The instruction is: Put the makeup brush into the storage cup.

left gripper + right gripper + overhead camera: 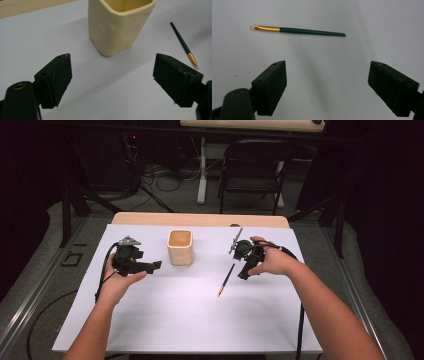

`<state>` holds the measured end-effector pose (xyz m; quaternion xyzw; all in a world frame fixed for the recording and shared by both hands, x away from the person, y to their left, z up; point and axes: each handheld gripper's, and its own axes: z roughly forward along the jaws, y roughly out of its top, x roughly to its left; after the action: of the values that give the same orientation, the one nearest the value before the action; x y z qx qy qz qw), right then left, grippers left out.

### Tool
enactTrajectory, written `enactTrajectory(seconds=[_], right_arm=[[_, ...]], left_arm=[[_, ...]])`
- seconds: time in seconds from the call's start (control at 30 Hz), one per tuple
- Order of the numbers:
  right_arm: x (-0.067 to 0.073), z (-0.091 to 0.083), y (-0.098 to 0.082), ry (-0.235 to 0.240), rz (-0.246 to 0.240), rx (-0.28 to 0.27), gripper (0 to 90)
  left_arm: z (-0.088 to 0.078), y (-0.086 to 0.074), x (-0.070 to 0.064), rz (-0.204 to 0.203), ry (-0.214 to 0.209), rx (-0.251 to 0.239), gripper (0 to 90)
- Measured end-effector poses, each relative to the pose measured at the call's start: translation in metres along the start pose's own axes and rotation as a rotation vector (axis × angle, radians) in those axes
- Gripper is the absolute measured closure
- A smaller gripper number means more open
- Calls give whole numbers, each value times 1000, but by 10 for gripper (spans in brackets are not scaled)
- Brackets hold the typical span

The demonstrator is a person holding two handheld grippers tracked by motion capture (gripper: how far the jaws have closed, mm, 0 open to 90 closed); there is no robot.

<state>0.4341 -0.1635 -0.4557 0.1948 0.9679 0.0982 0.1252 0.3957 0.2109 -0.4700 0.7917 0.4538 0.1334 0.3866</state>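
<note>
Gold-ferruled brush [297, 30] lies flat just ahead of your right gripper [244, 265], jaws wide and empty; left gripper [112, 82], equally wide, faces the cream cup [120, 23]; likely reach-to-grasp, so drop and straddle the handle.

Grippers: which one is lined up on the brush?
The right gripper: its jaws face the brush. The left gripper faces the cream cup.

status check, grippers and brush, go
Left gripper open, facing cream cup. Right gripper open above brush. Brush flat on white sheet, unobstructed.
</note>
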Motion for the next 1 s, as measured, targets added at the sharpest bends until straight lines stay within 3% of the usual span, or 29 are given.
enactTrajectory(seconds=[0.3, 0.43, 0.67, 1.0], right_arm=[[2, 1, 17, 5, -101, 75, 155], [2, 6, 25, -12, -153, 66, 221], [6, 18, 32, 1, -199, 65, 353], [9, 28, 36, 20, -248, 67, 356]], left_arm=[[-1, 0, 1, -9, -5, -4, 159], [0, 0, 1, -8, -6, -5, 160], [-1, -1, 2, -8, -7, -5, 160], [-2, -1, 3, -13, -10, -3, 160]])
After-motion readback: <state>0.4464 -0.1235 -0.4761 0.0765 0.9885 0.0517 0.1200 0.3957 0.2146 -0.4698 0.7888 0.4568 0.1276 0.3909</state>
